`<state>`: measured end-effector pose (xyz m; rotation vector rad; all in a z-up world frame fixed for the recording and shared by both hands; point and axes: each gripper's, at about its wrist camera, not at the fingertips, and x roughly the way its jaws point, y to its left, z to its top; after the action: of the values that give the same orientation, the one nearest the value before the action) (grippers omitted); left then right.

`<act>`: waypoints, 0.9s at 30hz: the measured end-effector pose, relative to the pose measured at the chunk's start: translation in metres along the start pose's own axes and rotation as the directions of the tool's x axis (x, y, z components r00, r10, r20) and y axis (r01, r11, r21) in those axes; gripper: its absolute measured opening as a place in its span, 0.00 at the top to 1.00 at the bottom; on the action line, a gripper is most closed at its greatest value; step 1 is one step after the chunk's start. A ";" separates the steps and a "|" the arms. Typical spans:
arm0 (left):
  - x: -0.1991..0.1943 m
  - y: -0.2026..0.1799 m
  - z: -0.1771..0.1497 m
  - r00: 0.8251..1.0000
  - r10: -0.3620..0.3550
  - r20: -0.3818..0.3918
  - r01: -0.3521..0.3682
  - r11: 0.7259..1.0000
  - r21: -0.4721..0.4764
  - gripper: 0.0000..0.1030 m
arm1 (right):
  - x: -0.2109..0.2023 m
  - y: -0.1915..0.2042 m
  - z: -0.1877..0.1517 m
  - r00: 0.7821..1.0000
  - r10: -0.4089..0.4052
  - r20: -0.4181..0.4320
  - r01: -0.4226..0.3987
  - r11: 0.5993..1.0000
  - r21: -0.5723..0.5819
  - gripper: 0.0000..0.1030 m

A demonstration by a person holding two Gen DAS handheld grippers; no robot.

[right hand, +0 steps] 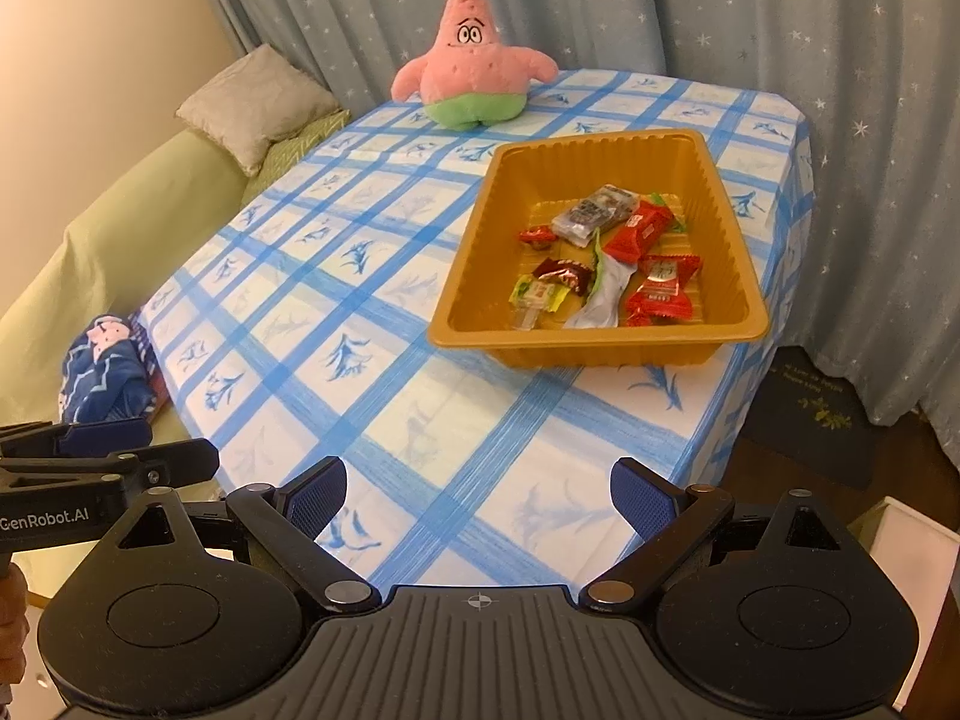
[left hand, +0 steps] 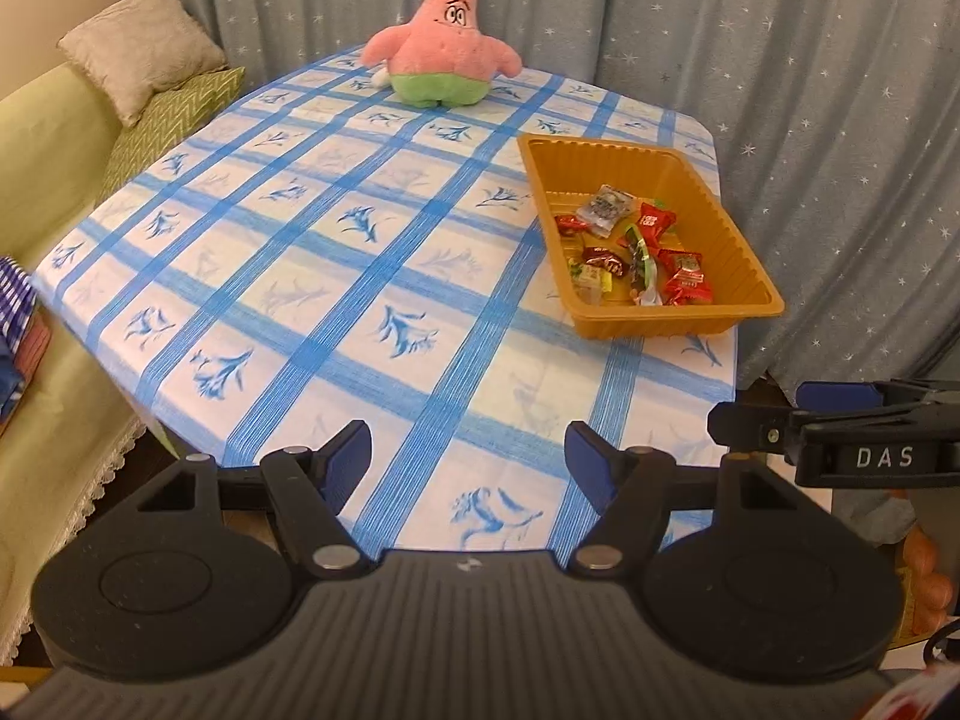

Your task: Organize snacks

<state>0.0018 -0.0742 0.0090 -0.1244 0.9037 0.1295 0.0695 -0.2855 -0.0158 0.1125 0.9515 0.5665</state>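
1. Both tools hang at the near edge of the tabletop (right hand: 420,420), well short of the tray (right hand: 744,276). The left tool (left hand: 468,468) is spread wide with nothing between its fingers; the right tool (right hand: 478,498) is likewise spread and empty.
2. From the tray, the right tool lies almost straight back along the tray's long axis, while the left tool sits off to the tray's left. I judge the right tool nearer.
3. Left of the tray, the checked cloth is bare, giving open room for moving.
4. The snacks (right hand: 606,258) lie loose inside the tray, bunched toward its near end.
5. The tray's right wall runs close to the tabletop's right edge, so a push that way risks a fall.
6. Beyond the tray, to its left, a pink plush star (right hand: 474,60) stands by the far edge.
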 end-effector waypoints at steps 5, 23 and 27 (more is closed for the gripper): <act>-0.007 0.003 -0.008 1.000 0.010 0.000 -0.010 1.000 -0.009 0.33 | -0.001 0.007 -0.007 1.000 0.011 -0.006 -0.011 1.000 -0.014 0.08; -0.017 0.006 -0.019 1.000 0.012 0.005 -0.012 1.000 -0.018 0.33 | -0.005 0.019 -0.017 1.000 0.013 -0.013 -0.013 0.999 -0.043 0.08; -0.019 0.005 -0.020 1.000 0.012 0.007 -0.011 1.000 -0.017 0.33 | -0.006 0.020 -0.018 1.000 0.013 -0.011 -0.013 0.999 -0.047 0.08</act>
<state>-0.0262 -0.0733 0.0112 -0.1345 0.8969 0.1483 0.0444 -0.2741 -0.0145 0.0733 0.9479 0.6017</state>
